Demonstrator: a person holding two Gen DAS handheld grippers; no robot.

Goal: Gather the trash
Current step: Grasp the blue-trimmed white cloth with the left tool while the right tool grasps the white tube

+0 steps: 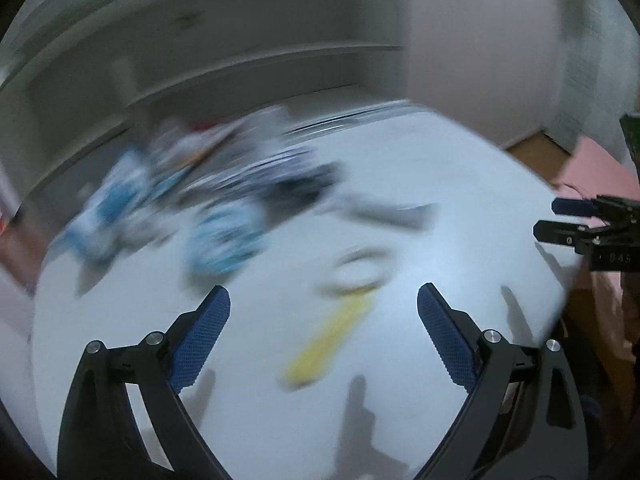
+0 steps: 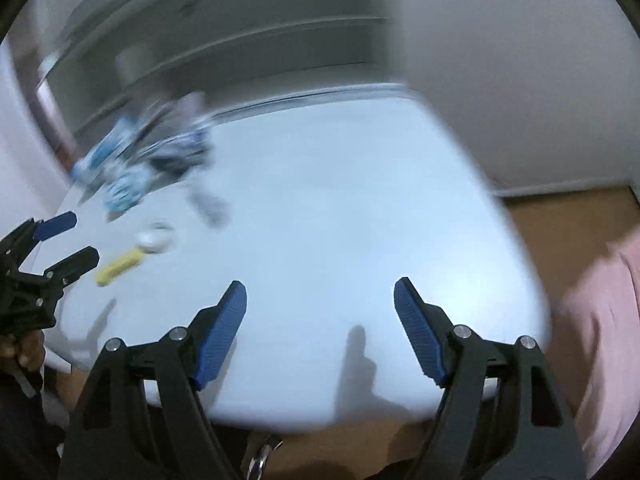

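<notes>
Both views are blurred by motion. A pile of blue, white and dark wrappers [image 1: 192, 200] [image 2: 136, 168] lies at the far left of a white table [image 1: 420, 184] [image 2: 340, 200]. Nearer lie a yellow strip [image 1: 328, 344] [image 2: 118, 266], a white ring-shaped piece [image 1: 358, 270] [image 2: 156, 238] and a grey scrap [image 1: 388, 212] [image 2: 210, 204]. My left gripper [image 1: 323, 306] [image 2: 78, 236] hangs open above the yellow strip with nothing between its fingers. My right gripper [image 2: 320, 294] [image 1: 544, 218] stands open over bare table at the near edge, empty.
Grey shelving [image 1: 240, 64] runs behind the table. A pale wall [image 2: 520, 80] and brown floor [image 2: 560, 216] lie to the right. A pink cloth [image 2: 608, 320] [image 1: 592, 168] shows at the right. A hand [image 2: 24, 352] grips the left gripper's handle.
</notes>
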